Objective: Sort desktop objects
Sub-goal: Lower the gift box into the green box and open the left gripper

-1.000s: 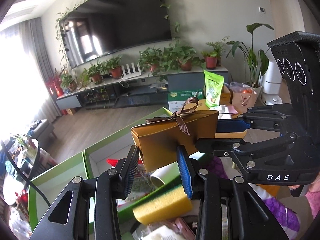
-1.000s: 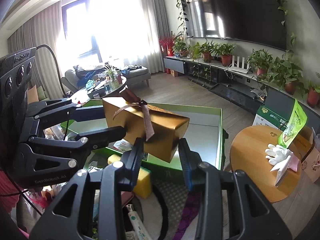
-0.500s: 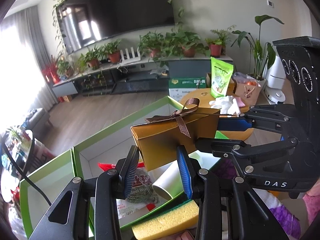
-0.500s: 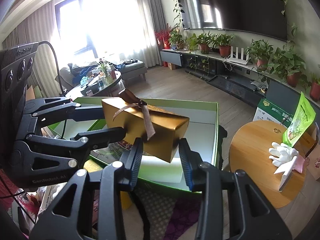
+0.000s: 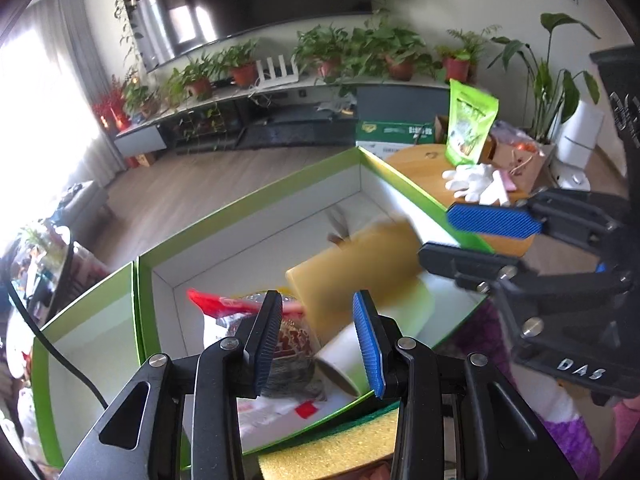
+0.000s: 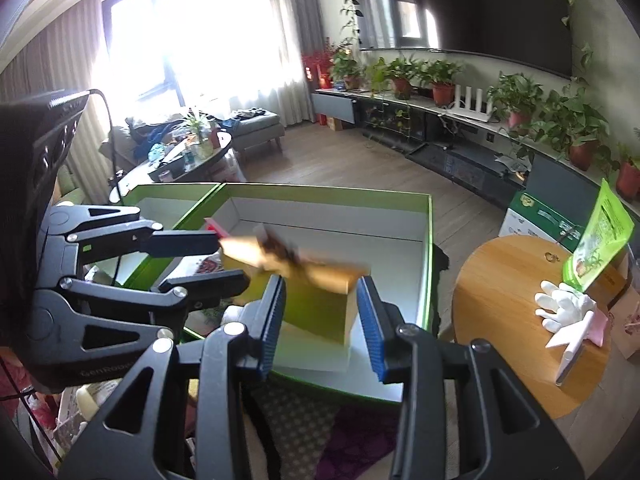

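The gold gift box (image 5: pixel 356 276) with a brown ribbon is blurred and free of both grippers, inside the green-edged white box (image 5: pixel 256 248). It also shows in the right wrist view (image 6: pixel 304 272), above that box (image 6: pixel 428 240). My left gripper (image 5: pixel 316 344) is open, its jaws apart just in front of the gold box. My right gripper (image 6: pixel 322 320) is open too, its blue pads on either side of the gold box without touching. A red snack packet (image 5: pixel 224 304) and a white paper cup (image 5: pixel 340 360) lie in the box.
A yellow sponge (image 5: pixel 332 452) lies at the box's near edge. A round wooden table (image 6: pixel 532 320) to the right holds a green pouch (image 6: pixel 596 240) and a white hand-shaped stand (image 6: pixel 564 308). A purple patterned cloth (image 6: pixel 352 436) covers the surface below.
Both grippers have opened and let go of the gold gift box. The box has dropped down into the green-edged box and is blurred with motion.
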Demonstrator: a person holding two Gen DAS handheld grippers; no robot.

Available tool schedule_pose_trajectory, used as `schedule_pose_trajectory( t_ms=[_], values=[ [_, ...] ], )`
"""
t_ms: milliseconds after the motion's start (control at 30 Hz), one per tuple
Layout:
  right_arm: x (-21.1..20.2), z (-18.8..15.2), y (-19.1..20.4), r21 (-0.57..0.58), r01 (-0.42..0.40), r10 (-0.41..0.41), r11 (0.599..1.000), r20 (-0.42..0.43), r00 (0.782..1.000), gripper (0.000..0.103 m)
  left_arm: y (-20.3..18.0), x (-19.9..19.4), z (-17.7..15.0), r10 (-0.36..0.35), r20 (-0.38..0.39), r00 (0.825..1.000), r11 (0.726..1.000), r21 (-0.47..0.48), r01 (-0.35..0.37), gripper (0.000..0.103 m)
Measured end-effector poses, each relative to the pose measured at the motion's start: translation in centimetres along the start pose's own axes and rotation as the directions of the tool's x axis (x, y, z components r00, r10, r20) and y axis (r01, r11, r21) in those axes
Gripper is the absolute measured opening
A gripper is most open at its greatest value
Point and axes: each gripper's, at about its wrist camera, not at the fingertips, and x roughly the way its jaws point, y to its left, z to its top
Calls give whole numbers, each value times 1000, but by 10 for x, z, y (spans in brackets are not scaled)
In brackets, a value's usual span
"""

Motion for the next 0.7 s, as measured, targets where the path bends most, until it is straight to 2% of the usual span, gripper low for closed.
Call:
schedule_pose_trajectory(
  t_ms=[367,700],
  values=[
    [-10,-3,3,3,-13,13,1000,3,1000,38,17,-20,-2,15,44,999,999,-41,-14,38],
    [-36,6,31,-44,-29,30,999,31,999,38,29,-58,-3,32,96,995,998,-65,-25,38]
  ],
)
